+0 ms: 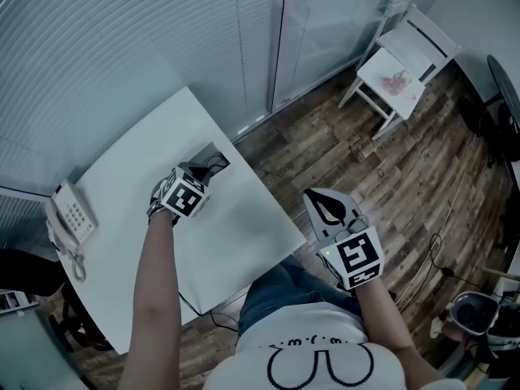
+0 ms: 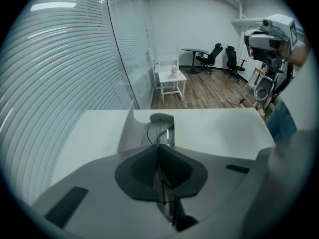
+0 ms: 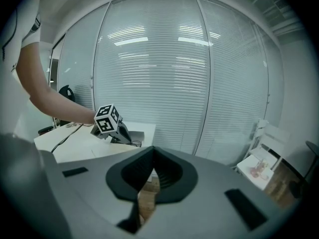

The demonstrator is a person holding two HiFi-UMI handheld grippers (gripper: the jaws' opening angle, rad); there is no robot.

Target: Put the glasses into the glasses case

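Now | glasses (image 2: pixel 148 133): thin dark wire frame | left tool (image 2: pixel 160 146) clamps them | right tool (image 3: pixel 152 151) clenched

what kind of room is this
Most likely an office: a white desk with a corded phone at its corner, slatted blinds along the glass walls, and black swivel chairs at the far end.

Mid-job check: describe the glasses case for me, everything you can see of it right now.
The glasses case is open: a white shell, its lid standing up at the left in the left gripper view, the tray inside looking grey. It sits on the white table near the edge by the blinds. Thin-rimmed glasses, pinched in the shut left tongs, reach into it; whether they rest on the lining yet is unclear.
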